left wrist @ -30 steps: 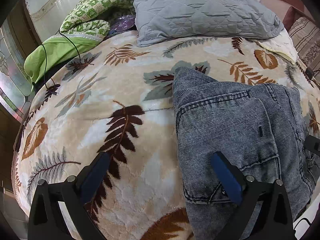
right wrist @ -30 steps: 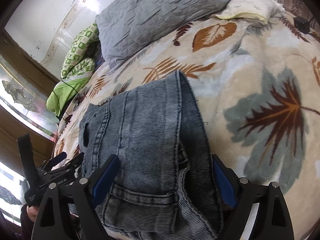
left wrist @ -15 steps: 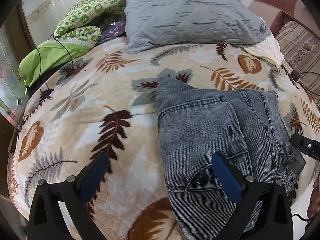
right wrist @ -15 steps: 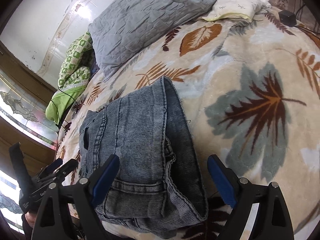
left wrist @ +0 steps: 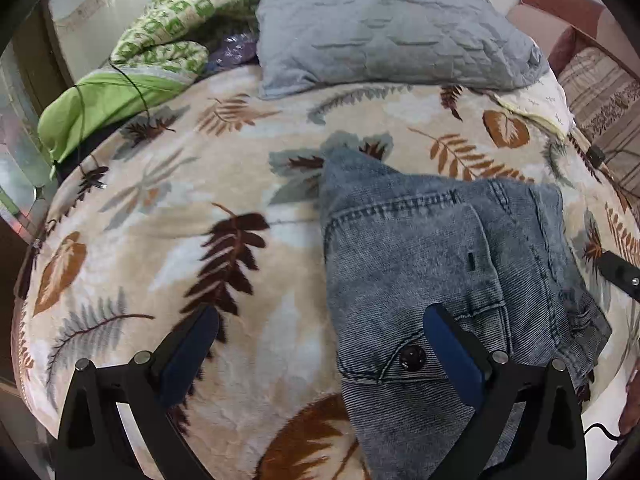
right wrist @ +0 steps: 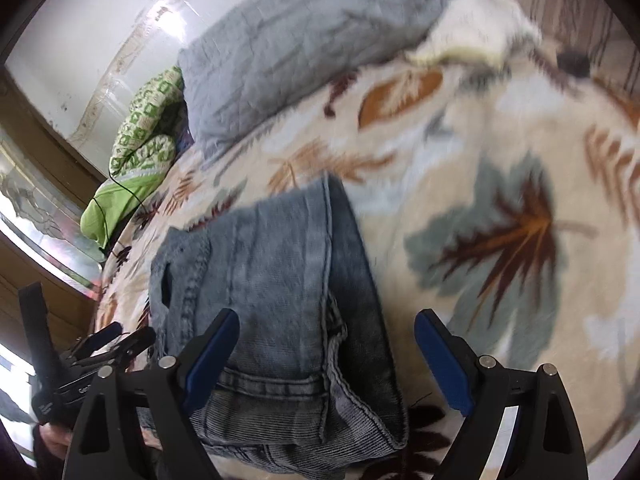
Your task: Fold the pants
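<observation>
While both grippers sit spread wide and hold nothing, one pair of folded jeans (left wrist: 432,264) lies on one leaf-print blanket (left wrist: 168,240). Left gripper (left wrist: 320,344): jeans under its right finger (left wrist: 452,356). Right gripper (right wrist: 326,354): jeans between the fingers, nearer the left one.

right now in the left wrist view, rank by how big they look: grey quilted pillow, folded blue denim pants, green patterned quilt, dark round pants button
1. Folded blue denim pants and grey quilted pillow: similar; the pants lie nearer the camera, so unsure.
2. Green patterned quilt, partly hidden behind the pillow.
3. Dark round pants button, smallest.
</observation>
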Available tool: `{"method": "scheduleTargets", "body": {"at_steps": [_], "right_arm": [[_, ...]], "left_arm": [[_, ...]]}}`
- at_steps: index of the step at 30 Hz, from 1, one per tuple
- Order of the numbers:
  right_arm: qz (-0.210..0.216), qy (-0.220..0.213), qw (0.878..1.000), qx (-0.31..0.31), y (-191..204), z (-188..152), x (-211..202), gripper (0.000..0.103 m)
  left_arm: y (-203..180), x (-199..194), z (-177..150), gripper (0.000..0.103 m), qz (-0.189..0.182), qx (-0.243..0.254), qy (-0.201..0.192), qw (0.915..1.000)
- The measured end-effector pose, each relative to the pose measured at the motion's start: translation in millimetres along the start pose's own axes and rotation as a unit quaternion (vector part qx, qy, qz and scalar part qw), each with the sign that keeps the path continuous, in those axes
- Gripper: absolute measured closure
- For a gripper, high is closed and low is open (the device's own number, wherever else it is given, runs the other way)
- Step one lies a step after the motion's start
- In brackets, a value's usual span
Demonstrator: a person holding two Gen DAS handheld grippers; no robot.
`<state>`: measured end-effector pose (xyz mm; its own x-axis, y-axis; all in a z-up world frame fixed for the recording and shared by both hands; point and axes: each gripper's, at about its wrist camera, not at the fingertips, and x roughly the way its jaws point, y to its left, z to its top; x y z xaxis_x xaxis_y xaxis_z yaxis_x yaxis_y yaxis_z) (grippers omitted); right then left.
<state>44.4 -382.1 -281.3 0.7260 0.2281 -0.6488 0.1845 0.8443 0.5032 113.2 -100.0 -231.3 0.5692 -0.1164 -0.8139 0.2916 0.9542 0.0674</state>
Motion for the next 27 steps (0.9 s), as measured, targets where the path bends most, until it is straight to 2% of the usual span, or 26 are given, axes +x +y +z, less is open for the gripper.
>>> {"method": "scheduleTargets", "body": {"at_steps": [3,8,16,21,27], "right_arm": [[-0.002,-0.025,0.999,-0.034,20.5,3.0,-18.5,0.012],[-0.006,-0.033,0.996,-0.083,53.9,-6.0,-38.6,0.012],[-0.003,-0.048,0.994,-0.097,73.8,-20.9,-69.2,0.012],[-0.004,-0.054,0.993,-0.103,81.3,-22.5,-78.4,0.012],[-0.01,-0.046,0.993,-0.106,81.1,-20.2,-69.8,0.012]], "left_arm": [[3.0,-15.1,0.0,0.001,0.007,-0.006,-0.013,0.9999],[3.8,-49.2,-2.4,0.001,0.018,-0.001,-0.045,0.9988],[7.2,-93.0,-9.1,0.001,0.021,0.005,-0.085,0.9962],[9.3,-97.2,-10.9,0.001,0.02,0.004,-0.088,0.9959],[11.5,-86.2,-8.6,0.001,0.019,0.0,-0.077,0.9968]]}}
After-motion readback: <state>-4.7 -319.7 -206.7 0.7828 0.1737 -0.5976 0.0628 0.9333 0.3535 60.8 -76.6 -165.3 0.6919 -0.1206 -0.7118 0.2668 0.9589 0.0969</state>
